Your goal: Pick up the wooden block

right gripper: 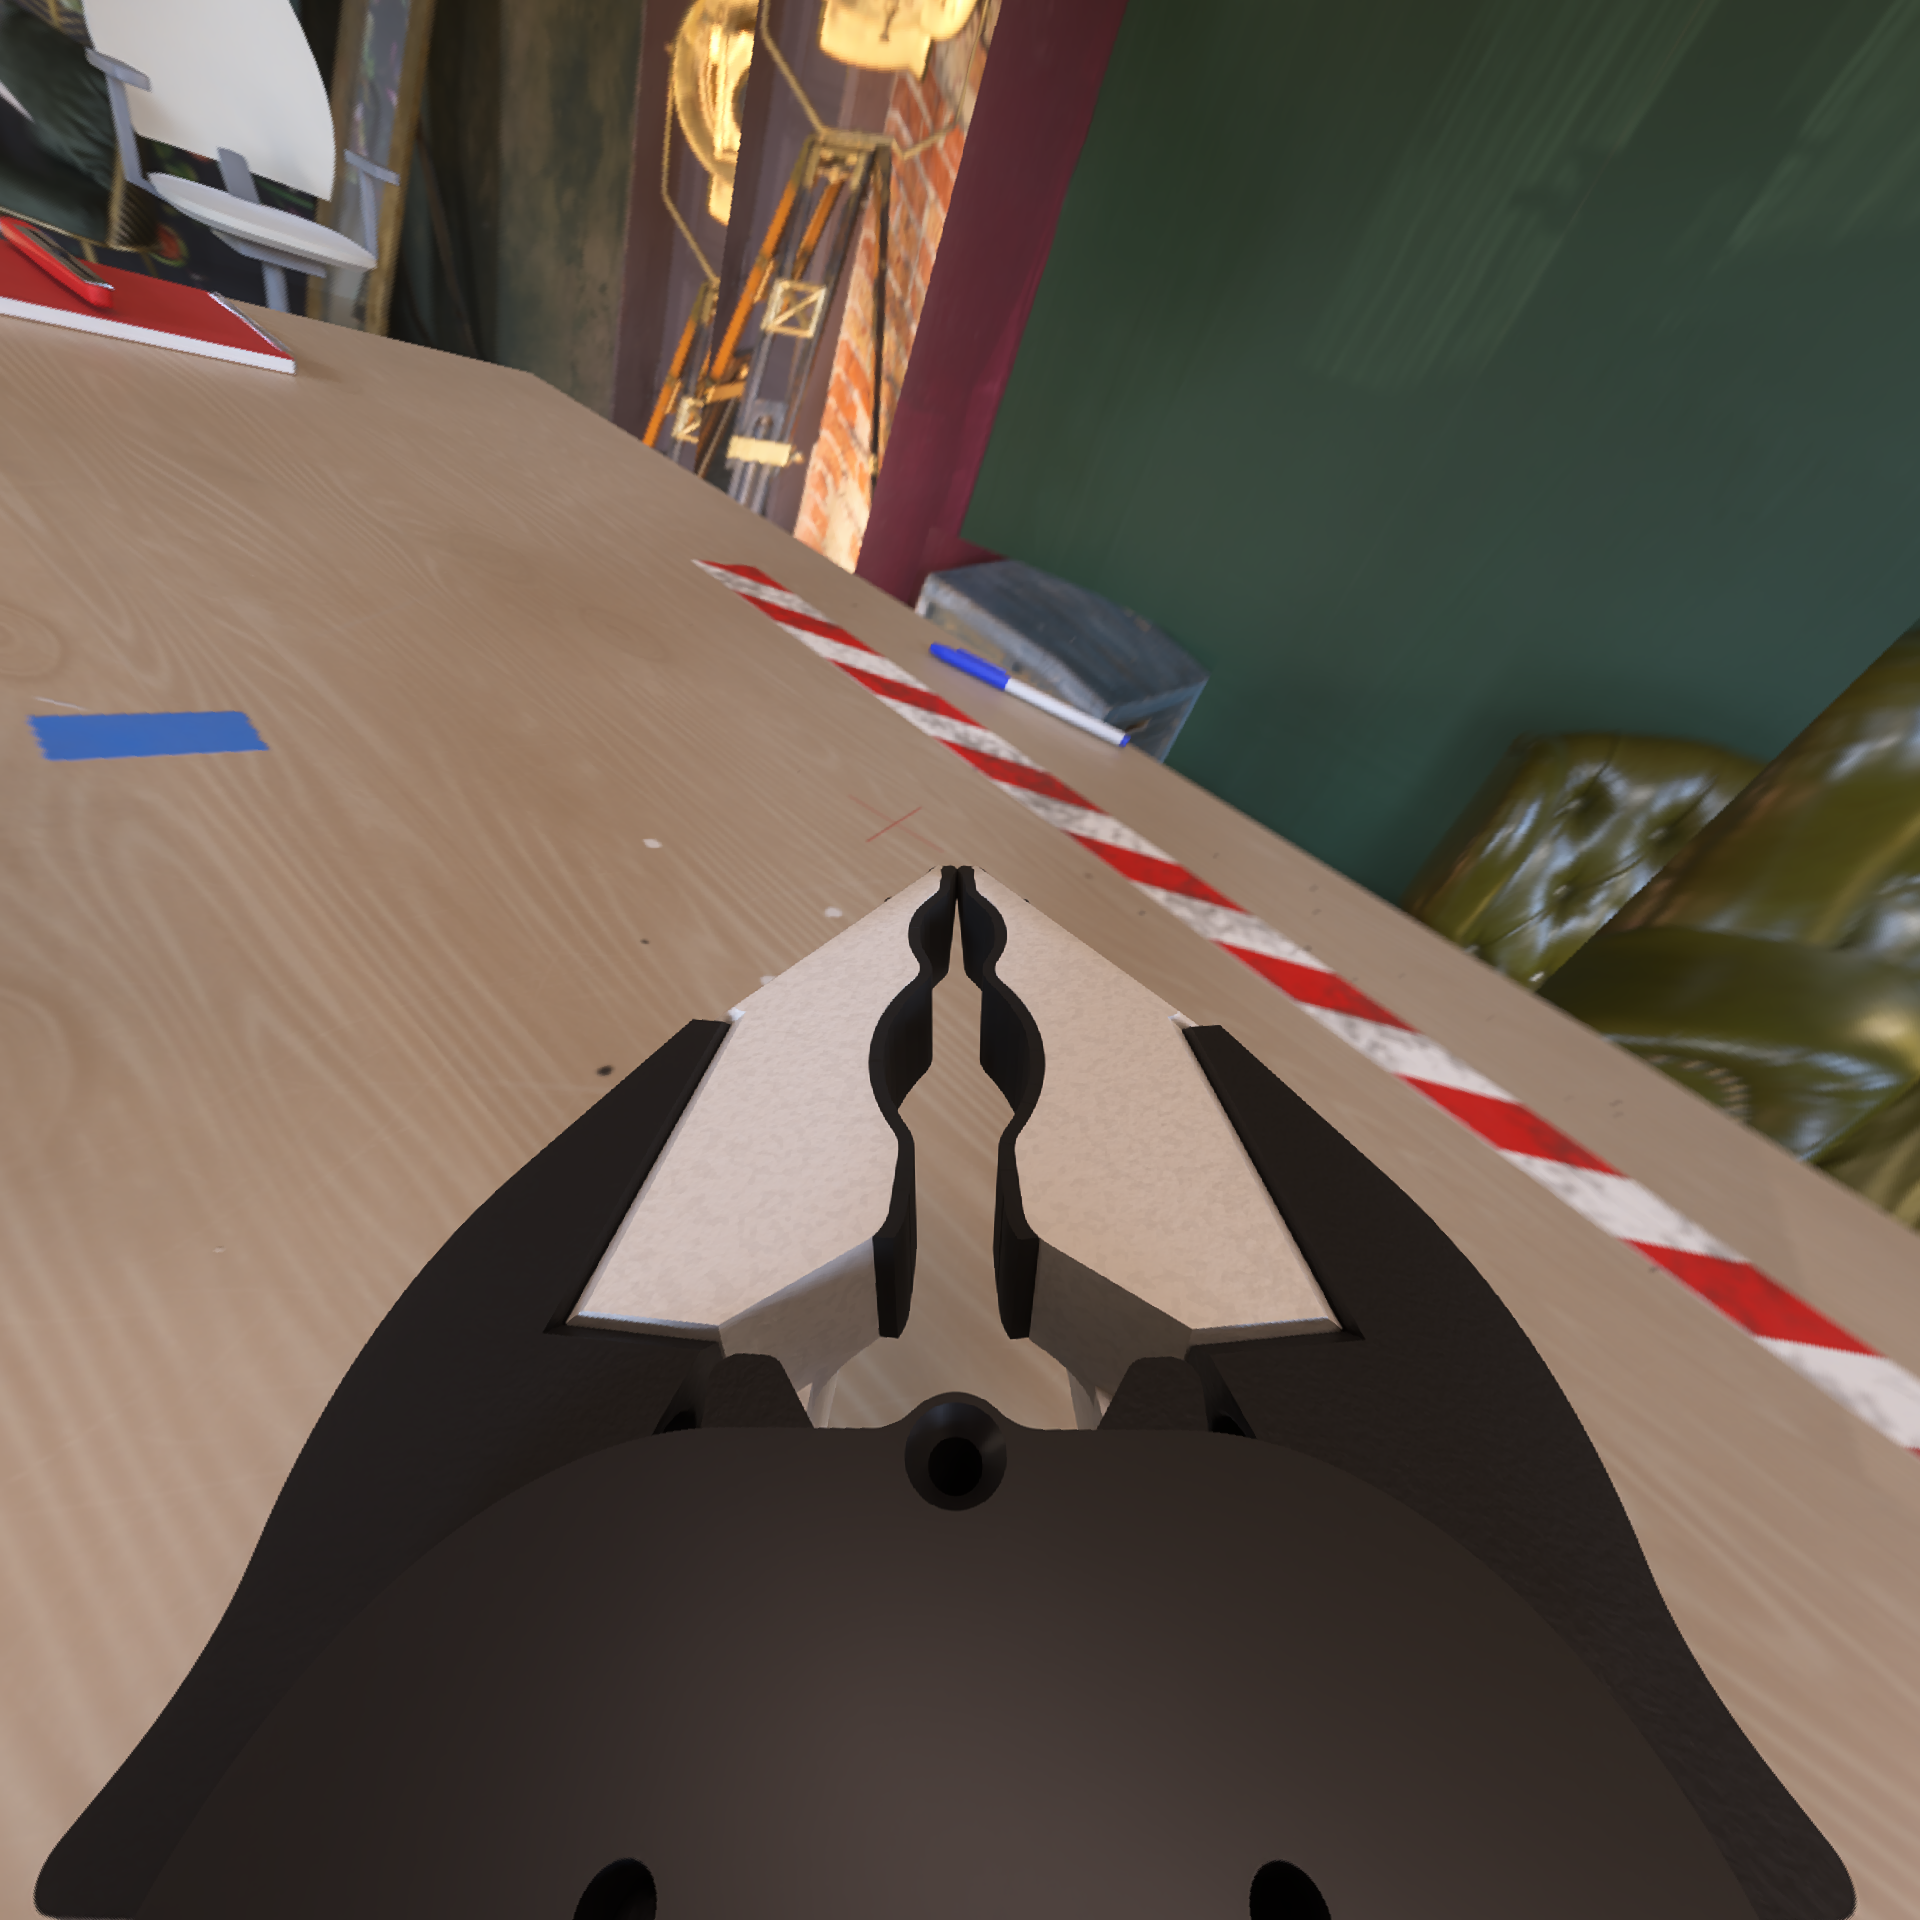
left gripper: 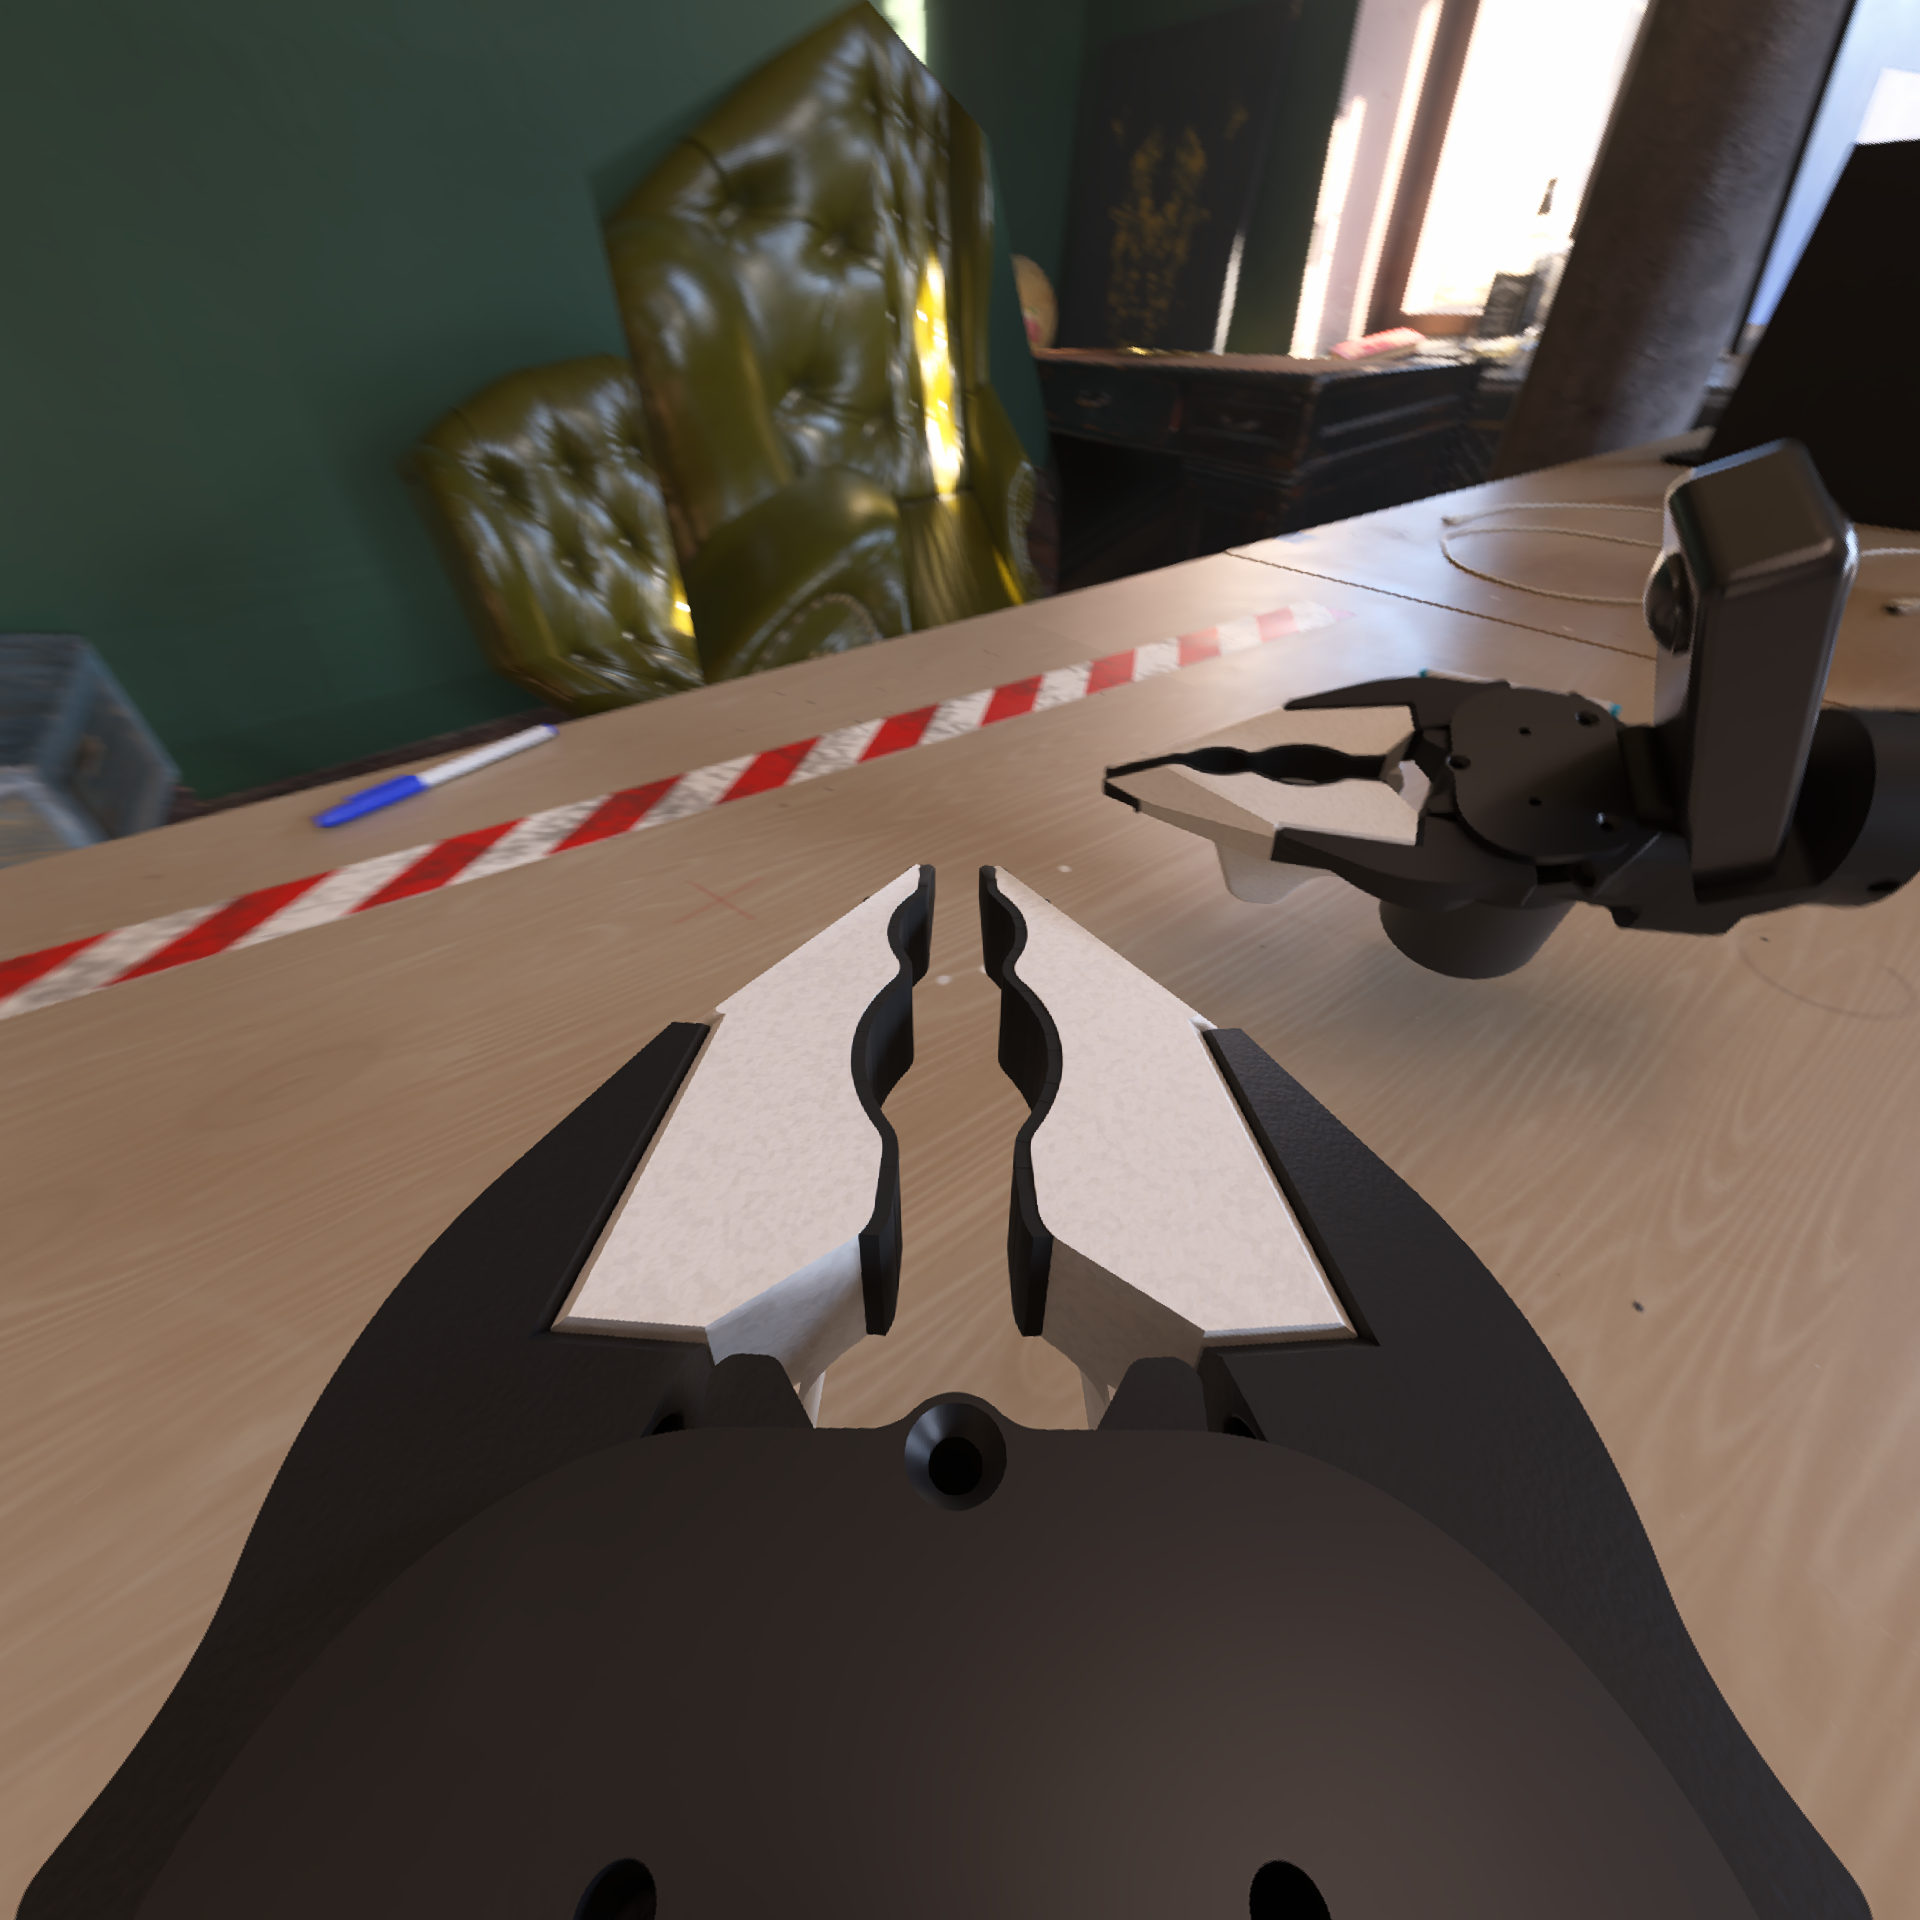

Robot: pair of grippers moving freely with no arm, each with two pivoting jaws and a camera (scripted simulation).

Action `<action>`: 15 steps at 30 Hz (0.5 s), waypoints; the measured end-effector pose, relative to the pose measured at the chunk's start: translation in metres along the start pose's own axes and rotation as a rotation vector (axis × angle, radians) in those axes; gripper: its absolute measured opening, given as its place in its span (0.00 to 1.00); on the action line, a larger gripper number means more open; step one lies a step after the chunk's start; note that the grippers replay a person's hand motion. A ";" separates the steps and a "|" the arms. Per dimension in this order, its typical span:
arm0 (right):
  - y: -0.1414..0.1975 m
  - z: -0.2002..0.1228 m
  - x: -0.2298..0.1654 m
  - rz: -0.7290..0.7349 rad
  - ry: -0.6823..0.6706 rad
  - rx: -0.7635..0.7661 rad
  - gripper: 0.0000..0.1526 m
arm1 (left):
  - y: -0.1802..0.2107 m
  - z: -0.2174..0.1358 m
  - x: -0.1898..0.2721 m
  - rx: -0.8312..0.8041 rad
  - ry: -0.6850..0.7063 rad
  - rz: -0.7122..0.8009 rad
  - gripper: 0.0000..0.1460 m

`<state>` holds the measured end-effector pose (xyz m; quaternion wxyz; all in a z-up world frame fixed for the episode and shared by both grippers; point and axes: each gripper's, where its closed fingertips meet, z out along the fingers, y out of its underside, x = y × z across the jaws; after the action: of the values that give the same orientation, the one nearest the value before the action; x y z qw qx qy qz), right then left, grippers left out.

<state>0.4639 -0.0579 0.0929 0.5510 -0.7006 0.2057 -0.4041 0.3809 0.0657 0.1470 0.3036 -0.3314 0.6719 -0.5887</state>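
No wooden block shows in either view. My left gripper (left gripper: pixel 956 878) hovers low over the light wooden table (left gripper: pixel 416 1091); its jaws stand a narrow gap apart with nothing between them. My right gripper (right gripper: pixel 956 873) is shut and empty, its tips touching above the table (right gripper: pixel 312 935). It also shows in the left wrist view (left gripper: pixel 1122 781), to the right of the left gripper, lying on its side just above the table and pointing left. A faint red cross mark (left gripper: pixel 724 899) is drawn on the table just ahead of both grippers and also shows in the right wrist view (right gripper: pixel 894 823).
A red-and-white striped tape (left gripper: pixel 623 805) runs along the table near its far edge, with a blue-and-white pen (left gripper: pixel 436 774) beyond it. A blue tape patch (right gripper: pixel 145 734) and a red book (right gripper: pixel 135 312) lie far left. A thin cord loop (left gripper: pixel 1538 551) lies far right. Green armchairs (left gripper: pixel 810 395) stand behind the table.
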 end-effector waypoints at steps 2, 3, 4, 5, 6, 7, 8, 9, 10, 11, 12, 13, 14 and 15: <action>-0.003 -0.002 0.000 -0.053 0.026 0.034 0.00 | -0.012 -0.029 -0.011 0.033 -0.068 0.011 0.03; -0.005 -0.002 0.000 -0.070 0.036 0.045 0.00 | -0.018 -0.046 -0.019 0.047 -0.108 0.017 0.02; -0.006 -0.003 0.000 -0.080 0.042 0.053 0.00 | -0.024 -0.065 -0.030 0.053 -0.156 0.036 0.01; -0.006 -0.003 -0.001 -0.082 0.043 0.058 0.00 | -0.027 -0.084 -0.043 0.039 -0.208 0.079 0.00; -0.006 -0.003 0.000 -0.078 0.043 0.060 0.00 | -0.027 -0.105 -0.059 -0.007 -0.265 0.153 0.00; -0.006 -0.003 0.000 -0.071 0.043 0.062 0.00 | -0.025 -0.128 -0.077 -0.086 -0.319 0.243 0.00; -0.006 -0.003 0.000 -0.063 0.041 0.065 0.00 | -0.020 -0.150 -0.093 -0.178 -0.354 0.323 0.00; -0.007 -0.003 0.001 -0.053 0.040 0.069 0.00 | -0.012 -0.169 -0.106 -0.278 -0.359 0.384 0.00; -0.007 -0.003 0.002 -0.045 0.043 0.075 0.00 | -0.001 -0.185 -0.116 -0.391 -0.335 0.427 0.00; -0.007 -0.003 0.003 -0.038 0.045 0.078 0.00 | 0.012 -0.198 -0.123 -0.509 -0.301 0.453 0.00; -0.007 -0.003 0.003 -0.036 0.044 0.079 0.00 | 0.027 -0.208 -0.130 -0.628 -0.264 0.480 0.00; -0.007 -0.002 0.003 -0.037 0.042 0.078 0.00 | 0.042 -0.217 -0.136 -0.741 -0.221 0.514 0.00; -0.007 -0.002 0.003 -0.041 0.043 0.077 0.00 | 0.056 -0.223 -0.141 -0.842 -0.173 0.542 0.00; -0.007 -0.001 0.002 -0.048 0.042 0.078 0.00 | 0.070 -0.230 -0.144 -0.934 -0.121 0.554 0.00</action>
<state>0.4630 -0.0580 0.1006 0.5635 -0.6747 0.1846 -0.4396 0.2774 0.3232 0.1083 0.3060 -0.2749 0.9053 -0.1057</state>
